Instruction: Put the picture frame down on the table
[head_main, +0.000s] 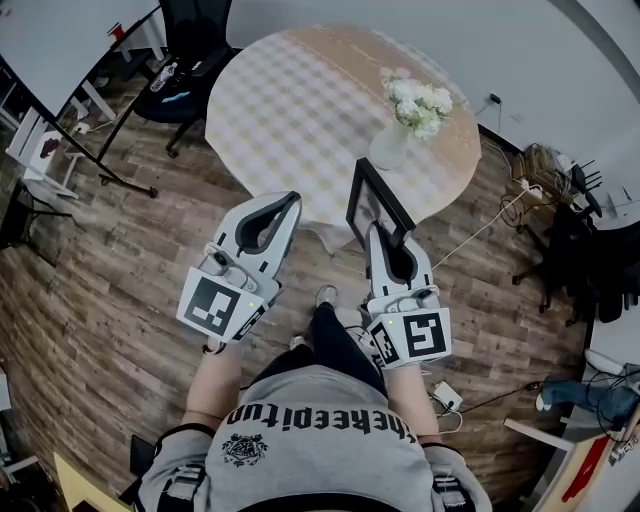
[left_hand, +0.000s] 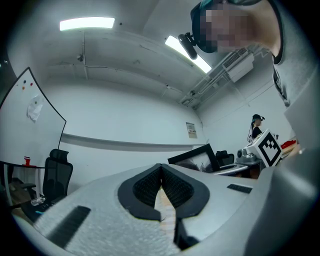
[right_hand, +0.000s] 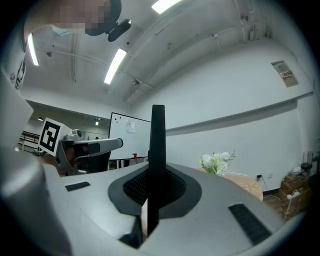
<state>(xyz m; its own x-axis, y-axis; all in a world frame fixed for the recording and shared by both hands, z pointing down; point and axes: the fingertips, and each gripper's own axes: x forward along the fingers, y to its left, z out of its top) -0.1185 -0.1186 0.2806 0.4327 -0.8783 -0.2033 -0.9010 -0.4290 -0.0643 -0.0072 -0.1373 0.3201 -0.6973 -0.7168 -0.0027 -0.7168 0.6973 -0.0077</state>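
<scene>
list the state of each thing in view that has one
frame: upright, gripped by its lower edge, not laid down
right tool: shut on the frame
left tool: shut, empty
vase: upright on the table, holding white flowers

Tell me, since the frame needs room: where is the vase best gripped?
Probably around the body of the vase, below the flowers, coming level from the near edge of the table: it stands upright close to that edge, blooms spreading above.
</scene>
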